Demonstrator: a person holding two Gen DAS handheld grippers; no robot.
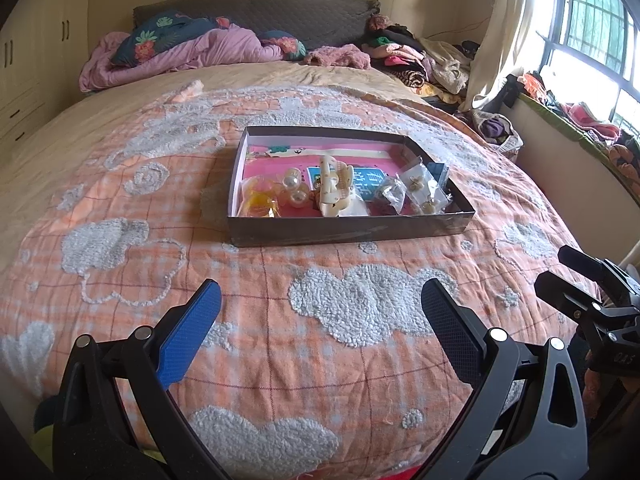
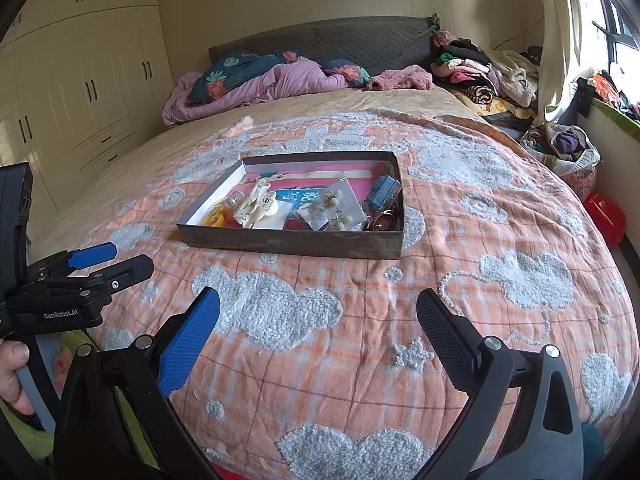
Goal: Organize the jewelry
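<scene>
A shallow dark box lies on the bed, holding jewelry. Inside are a cream hair claw, pearl pieces, an orange item, bagged earrings, a small blue box and a round brown piece. My left gripper hovers open over the blanket, well short of the box, with nothing between its fingers. My right gripper is likewise open and empty. Each gripper shows at the edge of the other's view.
The orange plaid blanket with grey fluffy patches covers the bed. Pillows and a purple quilt pile at the headboard, clothes at the far right. Wardrobes line the left wall; a window is right. A hand holds the left handle.
</scene>
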